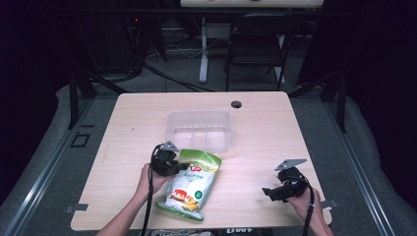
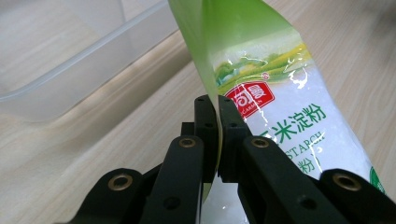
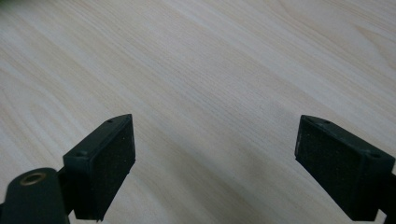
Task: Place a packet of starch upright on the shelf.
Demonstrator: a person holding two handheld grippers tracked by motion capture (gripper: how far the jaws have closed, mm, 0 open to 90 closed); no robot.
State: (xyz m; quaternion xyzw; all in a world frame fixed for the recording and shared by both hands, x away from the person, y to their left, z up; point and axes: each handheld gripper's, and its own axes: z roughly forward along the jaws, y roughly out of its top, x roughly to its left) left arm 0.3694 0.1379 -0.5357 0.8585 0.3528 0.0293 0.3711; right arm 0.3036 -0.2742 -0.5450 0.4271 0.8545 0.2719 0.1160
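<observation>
Dark room all around, with a black chair (image 1: 255, 42) and a white desk leg (image 1: 203, 49) on the grey floor beyond the far edge of the surface (image 1: 255, 128), a pale wood-grain top with rounded corners and a small dark cable hole (image 1: 236, 104) near its far edge.

Toward the middle of the surface sits a clear plastic bin (image 1: 199, 130), rectangular with rounded corners and a thin rim; through its translucent walls the wood shows, and it looks to hold nothing. In the left gripper view its rim (image 2: 79, 56) runs across the upper left as a cloudy edge.

Just in front of the bin, on its near side, is a glossy starch bag (image 1: 189, 184), a soft pouch with a green top, white body, a red label and printed food at the bottom. Its upper end is raised off the wood while its lower end rests near the surface's front edge.

The left gripper (image 1: 167, 162), held at the bag's left edge, is clamped on the bag's thin side seam; in its own view the black jaws pinch the crinkled film (image 2: 261, 84).

Well to the right of the bin, the right gripper (image 1: 282, 189) hangs over bare wood, jaws spread wide with flat textured pads (image 3: 116, 158).
</observation>
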